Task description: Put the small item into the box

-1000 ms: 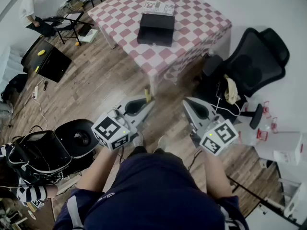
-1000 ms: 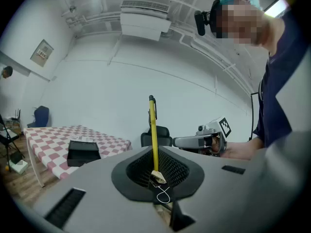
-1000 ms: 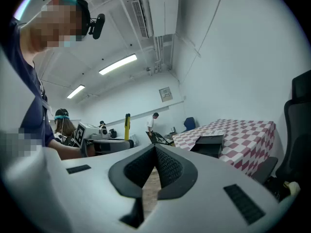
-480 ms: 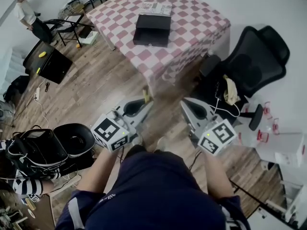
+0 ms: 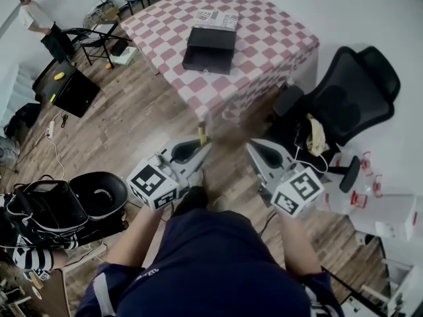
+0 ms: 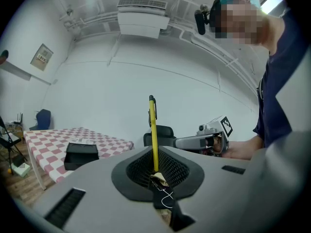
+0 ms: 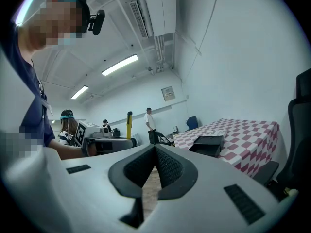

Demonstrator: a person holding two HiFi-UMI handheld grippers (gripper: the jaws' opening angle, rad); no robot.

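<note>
Yellow pen is clamped upright in the left gripper, well short of the black box on the checkered table. The right gripper is closed and empty. The clamp should be held firm until the box's open top is reached.

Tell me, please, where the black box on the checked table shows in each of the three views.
Head view: the black box lies top centre, on the checked table.
Left gripper view: lower left, small, on the table's top.
Right gripper view: right of centre, at mid height, on the table.
Shared landmark: the checked table beneath it, seen in all three.
</note>
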